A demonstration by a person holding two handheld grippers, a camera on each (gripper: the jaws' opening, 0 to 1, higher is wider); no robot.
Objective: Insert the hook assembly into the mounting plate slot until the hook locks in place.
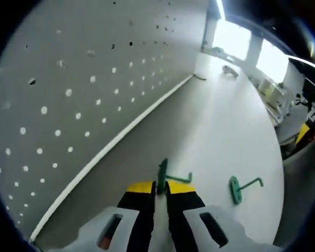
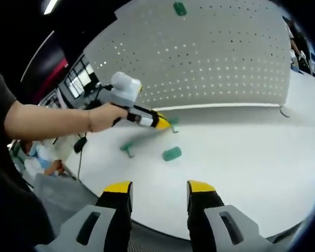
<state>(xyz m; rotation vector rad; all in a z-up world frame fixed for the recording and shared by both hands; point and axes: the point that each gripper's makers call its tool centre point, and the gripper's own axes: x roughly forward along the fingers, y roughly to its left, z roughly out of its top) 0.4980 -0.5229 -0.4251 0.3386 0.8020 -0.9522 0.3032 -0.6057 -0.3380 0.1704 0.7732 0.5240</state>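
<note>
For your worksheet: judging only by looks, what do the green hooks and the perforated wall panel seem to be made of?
Green hook on the table: probably moulded plastic, given its uniform matte green colour and round base disc. The left gripper is shut on another green hook of the same look. Pegboard: grey, matte, evenly punched holes; painted metal or plastic, unclear which.

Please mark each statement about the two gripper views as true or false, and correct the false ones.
1. The left gripper is shut on a green hook. True.
2. The right gripper holds a hook. False: its jaws stand open with nothing between them.
3. A second green hook lies on the white table. True.
4. The pegboard bears no green part. False: one green piece sits near its top.
</note>
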